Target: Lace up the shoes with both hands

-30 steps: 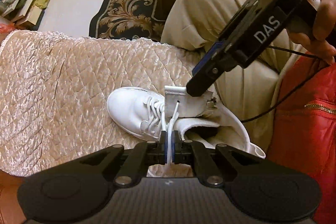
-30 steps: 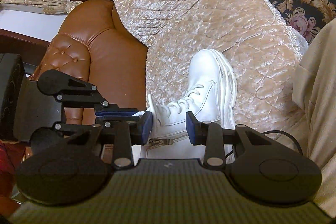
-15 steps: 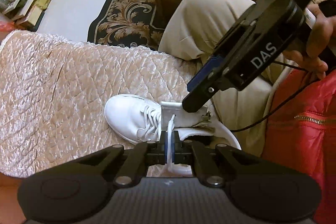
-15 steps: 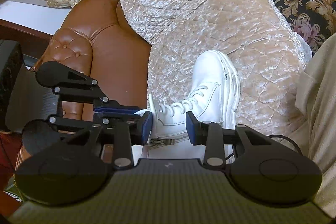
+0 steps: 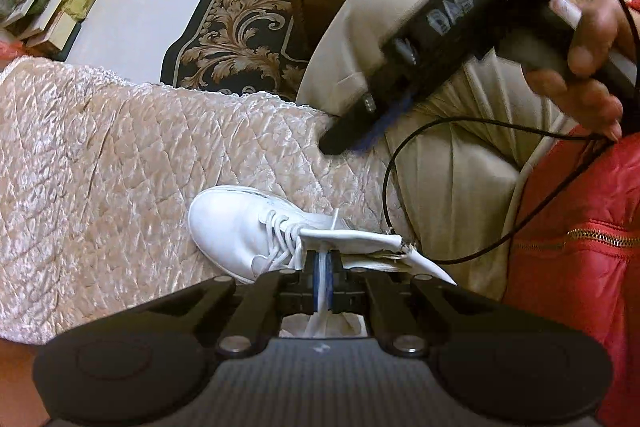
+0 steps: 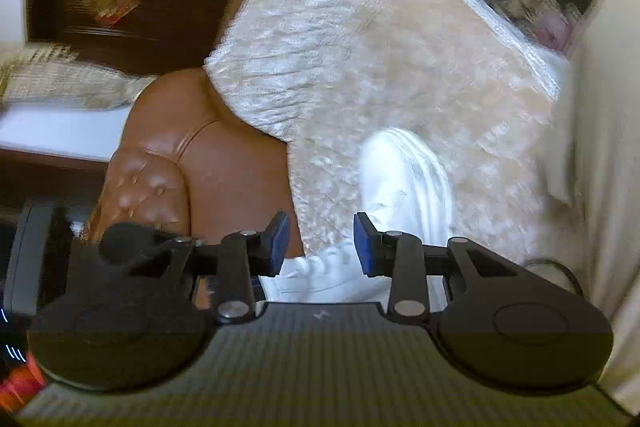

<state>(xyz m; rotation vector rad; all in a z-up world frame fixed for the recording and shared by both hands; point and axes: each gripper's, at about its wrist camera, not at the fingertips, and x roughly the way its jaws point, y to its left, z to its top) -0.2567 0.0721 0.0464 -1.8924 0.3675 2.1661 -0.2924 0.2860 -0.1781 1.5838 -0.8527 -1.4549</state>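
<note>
Jaws: left gripper point(image 5: 322, 277) pinched tight on the white lace point(image 5: 320, 281); right gripper point(image 6: 322, 247) jaws apart, holding nothing.

The white boot point(image 5: 256, 227) lies on the quilted cover point(image 5: 100, 155), toe toward ten o'clock in the left wrist view, its upper flaps spread just past the left fingertips. The lace runs up from the eyelets into the left pads. In that view the right gripper point(image 5: 344, 139) hangs blurred at one o'clock, clear of the boot. The step looks like threading the upper eyelets. Next, I judge, the right jaws must drop onto the flap or lace end while the left keeps tension.
</note>
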